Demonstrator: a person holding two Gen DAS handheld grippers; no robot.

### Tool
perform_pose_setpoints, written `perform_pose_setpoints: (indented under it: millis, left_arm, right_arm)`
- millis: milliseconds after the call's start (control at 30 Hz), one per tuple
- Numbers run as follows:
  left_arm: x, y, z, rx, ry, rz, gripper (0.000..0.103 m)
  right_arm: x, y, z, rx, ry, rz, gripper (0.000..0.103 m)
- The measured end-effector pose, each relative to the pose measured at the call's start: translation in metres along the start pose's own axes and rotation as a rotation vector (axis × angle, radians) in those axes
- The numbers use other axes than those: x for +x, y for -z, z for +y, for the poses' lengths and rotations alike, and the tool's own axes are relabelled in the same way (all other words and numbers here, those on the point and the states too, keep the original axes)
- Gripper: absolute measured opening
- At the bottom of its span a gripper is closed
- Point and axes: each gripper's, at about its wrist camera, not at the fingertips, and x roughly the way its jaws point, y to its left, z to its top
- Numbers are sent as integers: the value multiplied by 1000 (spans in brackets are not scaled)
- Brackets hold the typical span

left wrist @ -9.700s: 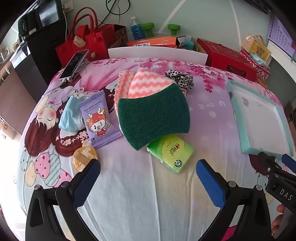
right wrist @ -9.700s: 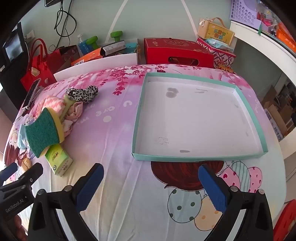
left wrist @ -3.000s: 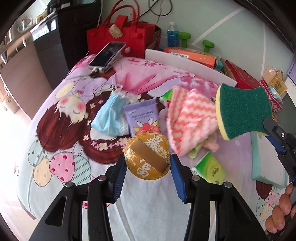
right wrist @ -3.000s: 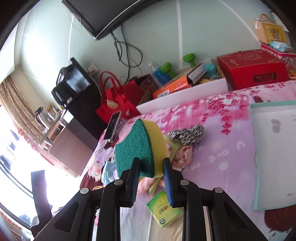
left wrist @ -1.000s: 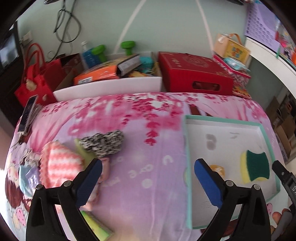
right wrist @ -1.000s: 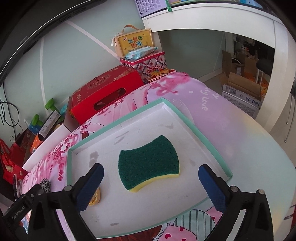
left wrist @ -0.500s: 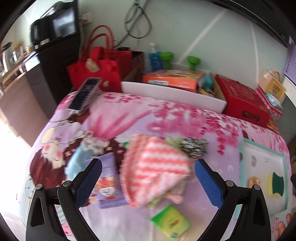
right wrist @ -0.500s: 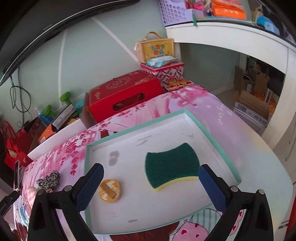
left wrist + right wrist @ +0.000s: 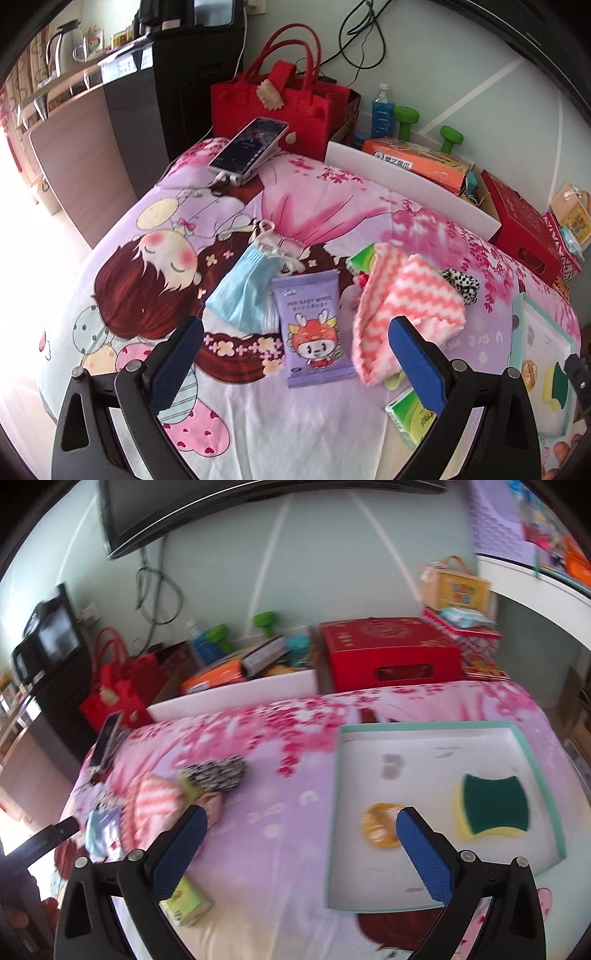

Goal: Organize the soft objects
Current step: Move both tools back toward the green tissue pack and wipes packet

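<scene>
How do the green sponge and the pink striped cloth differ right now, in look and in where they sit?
The green sponge lies flat inside the teal-rimmed tray; the pink striped cloth sits outside it on the bedsheet, among other items. The sponge is a firm waisted slab, dark green over yellow; the cloth is a folded, fluffy heap of pink and white zigzags. Neither is held: the left gripper and right gripper are both open.

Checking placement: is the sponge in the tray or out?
In. The sponge lies flat inside the tray, green side up, beside a gold disc.
</scene>
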Motion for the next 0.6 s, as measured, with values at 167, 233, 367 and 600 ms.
perform_pose_setpoints:
  millis: [167, 233, 367, 600]
  left_arm:
    - [13, 8, 15, -44, -6, 65, 100]
    - [19, 9, 17, -56, 1, 86, 100]
    - [31, 13, 15, -58, 21, 138, 100]
    - [52, 18, 13, -75, 31, 214, 100]
  right_arm:
    - [16, 16, 45, -93, -76, 74, 103]
    - [26, 25, 58, -114, -103, 120, 103]
    - [49, 48, 83, -187, -103, 228, 103]
    - [72, 77, 107, -268, -117, 334, 103]
